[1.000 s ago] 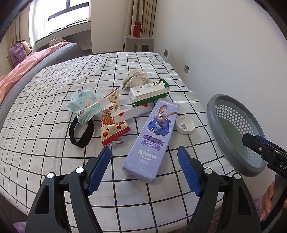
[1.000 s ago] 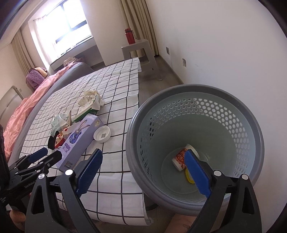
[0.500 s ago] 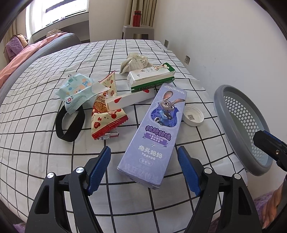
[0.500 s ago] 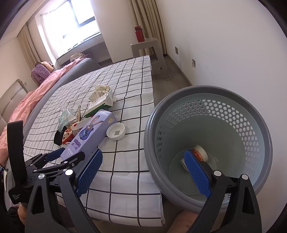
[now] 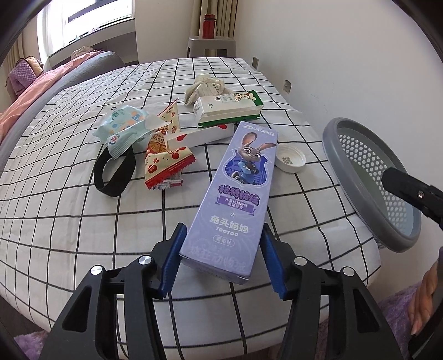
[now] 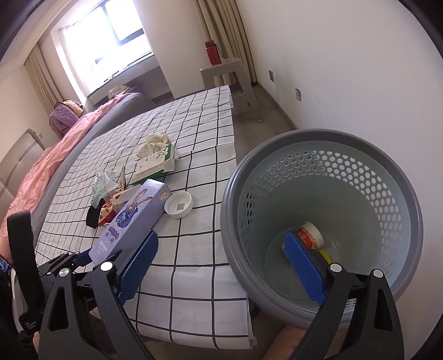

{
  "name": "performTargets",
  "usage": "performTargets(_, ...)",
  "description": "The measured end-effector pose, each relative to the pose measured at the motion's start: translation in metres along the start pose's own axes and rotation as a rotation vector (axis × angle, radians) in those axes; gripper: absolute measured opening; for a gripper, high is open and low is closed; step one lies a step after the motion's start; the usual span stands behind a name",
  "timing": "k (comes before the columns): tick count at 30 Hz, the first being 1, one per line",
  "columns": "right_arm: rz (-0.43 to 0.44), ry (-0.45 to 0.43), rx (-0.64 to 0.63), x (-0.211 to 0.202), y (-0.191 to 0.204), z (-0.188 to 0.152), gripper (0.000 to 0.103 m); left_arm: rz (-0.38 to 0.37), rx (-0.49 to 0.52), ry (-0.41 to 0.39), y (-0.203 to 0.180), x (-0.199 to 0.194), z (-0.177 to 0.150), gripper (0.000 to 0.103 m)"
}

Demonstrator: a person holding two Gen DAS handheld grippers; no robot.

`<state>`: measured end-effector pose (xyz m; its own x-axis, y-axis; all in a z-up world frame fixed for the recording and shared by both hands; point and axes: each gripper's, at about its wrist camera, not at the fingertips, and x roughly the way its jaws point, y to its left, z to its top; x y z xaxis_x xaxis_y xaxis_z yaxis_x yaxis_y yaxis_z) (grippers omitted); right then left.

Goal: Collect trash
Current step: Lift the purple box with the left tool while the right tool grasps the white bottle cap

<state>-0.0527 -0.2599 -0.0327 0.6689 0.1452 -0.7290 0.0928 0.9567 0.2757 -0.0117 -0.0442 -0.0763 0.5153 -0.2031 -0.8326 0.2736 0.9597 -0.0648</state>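
A purple toothpaste box (image 5: 238,193) with a cartoon rabbit lies on the checked bedsheet (image 5: 69,235). My left gripper (image 5: 223,232) is closing on its near end, both blue pads against the box's long sides. The same box (image 6: 130,218) shows in the right wrist view too. My right gripper (image 6: 221,238) stands wide open astride the rim of a grey perforated basket (image 6: 360,171). One finger is outside the basket and one inside, neither pressing the wall. A small red-and-white cup (image 6: 311,235) lies in the basket's bottom.
More litter lies beyond the box: a white lid (image 5: 290,159), a green-edged carton (image 5: 227,109), crumpled paper (image 5: 206,87), a red snack wrapper (image 5: 166,163), a blue packet (image 5: 124,128), a black band (image 5: 113,173). The wall is at right; a stool with a red bottle (image 5: 209,26) stands behind.
My left gripper moved forward over the box's near end, and its jaws narrowed from wide apart to the box's sides. The right gripper and basket kept still.
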Motion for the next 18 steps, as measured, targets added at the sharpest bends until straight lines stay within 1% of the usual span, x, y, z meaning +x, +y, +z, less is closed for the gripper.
performTargets(5, 0.011, -0.008, 0.009, -0.006, -0.001, -0.001, 0.091, 0.004, 0.02, 0.013, -0.003, -0.013, -0.018, 0.051)
performTargets(8, 0.019, -0.012, 0.003, -0.009, 0.0, -0.002, 0.091, -0.001, 0.033, 0.008, -0.006, -0.021, -0.021, 0.051)
performTargets(9, 0.021, -0.013, 0.002, -0.01, 0.001, -0.002, 0.091, -0.002, 0.037, 0.005, -0.006, -0.023, -0.021, 0.052)
performTargets(13, 0.03, -0.018, 0.001, -0.013, 0.002, -0.002, 0.091, -0.004, 0.047, 0.006, -0.01, -0.022, -0.014, 0.061)
performTargets(18, 0.047, -0.026, 0.01, -0.019, 0.0, 0.0, 0.091, 0.013, 0.072, 0.011, -0.013, -0.013, 0.001, 0.061)
